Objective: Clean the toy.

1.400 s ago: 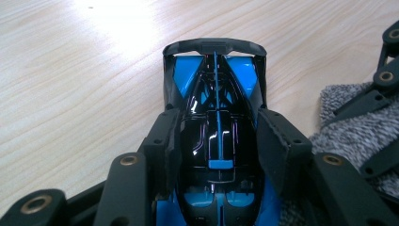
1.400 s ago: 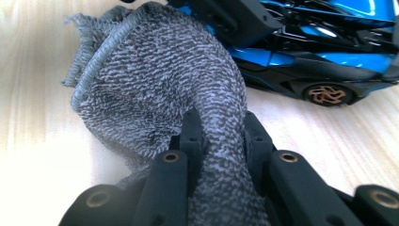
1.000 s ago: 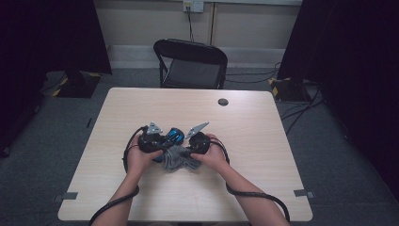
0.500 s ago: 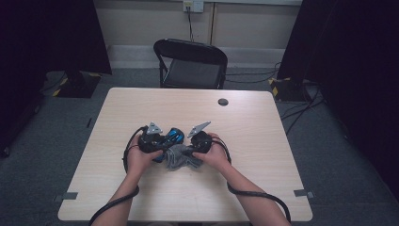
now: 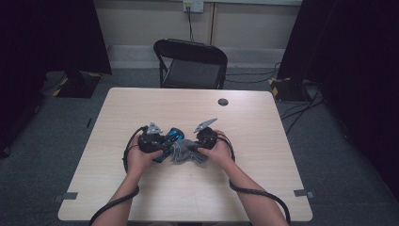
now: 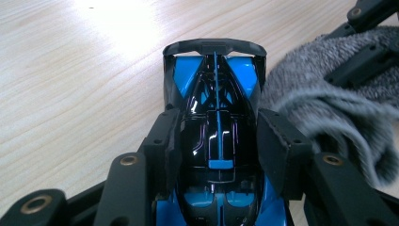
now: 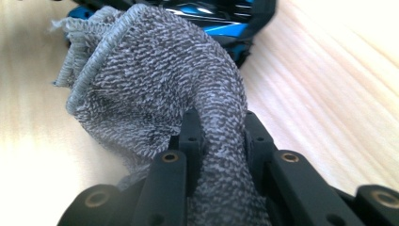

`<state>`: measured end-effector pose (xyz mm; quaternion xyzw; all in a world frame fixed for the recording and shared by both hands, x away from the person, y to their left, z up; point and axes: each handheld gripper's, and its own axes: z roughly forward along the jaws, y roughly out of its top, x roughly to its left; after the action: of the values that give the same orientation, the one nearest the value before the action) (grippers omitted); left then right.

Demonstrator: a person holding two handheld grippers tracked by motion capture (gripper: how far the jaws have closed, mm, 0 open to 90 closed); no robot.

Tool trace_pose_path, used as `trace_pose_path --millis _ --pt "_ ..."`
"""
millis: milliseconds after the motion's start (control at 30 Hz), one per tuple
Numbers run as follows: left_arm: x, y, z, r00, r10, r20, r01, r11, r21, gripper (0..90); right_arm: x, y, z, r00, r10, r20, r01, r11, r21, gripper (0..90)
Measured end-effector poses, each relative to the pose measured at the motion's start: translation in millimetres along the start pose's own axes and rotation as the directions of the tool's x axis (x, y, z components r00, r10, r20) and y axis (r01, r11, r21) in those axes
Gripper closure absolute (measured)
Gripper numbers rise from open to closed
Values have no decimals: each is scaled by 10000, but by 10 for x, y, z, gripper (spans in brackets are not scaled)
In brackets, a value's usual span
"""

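l tongs [image 6: 214,155] clamp toy car [image 6: 214,89]; r tongs [image 7: 221,136] pinch grey cloth [image 7: 155,80].

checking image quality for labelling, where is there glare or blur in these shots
Left gripper view: a bright glare patch washes out the table at top; the toy car is sharp. Right gripper view: the grey cloth is sharp, the wood overexposed at both sides. High view: evenly lit, dark room edges.

I see a black folding metal chair [image 5: 190,63] behind the light wooden table's [image 5: 141,108] far edge, on grey carpet floor [image 5: 339,155], dark curtains [image 5: 47,37] flanking.
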<state>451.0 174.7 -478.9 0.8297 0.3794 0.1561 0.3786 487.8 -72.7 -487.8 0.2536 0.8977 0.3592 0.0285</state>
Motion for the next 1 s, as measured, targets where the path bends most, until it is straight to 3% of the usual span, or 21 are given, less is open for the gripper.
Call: trace_pose_path --millis 100,500,1000 --pt "-2 0 -3 10000 17 -29 -17 10000 22 513 -30 -13 -12 9996 255 157 -254 9997 -60 747" --pt "-1 2 -3 10000 10 -18 -10 10000 40 513 -98 -5 -32 9975 464 539 -465 9989 6 746" --pt "-4 1 -4 10000 3 -42 -2 10000 31 513 -144 -10 -57 9958 431 803 -434 9991 22 746"
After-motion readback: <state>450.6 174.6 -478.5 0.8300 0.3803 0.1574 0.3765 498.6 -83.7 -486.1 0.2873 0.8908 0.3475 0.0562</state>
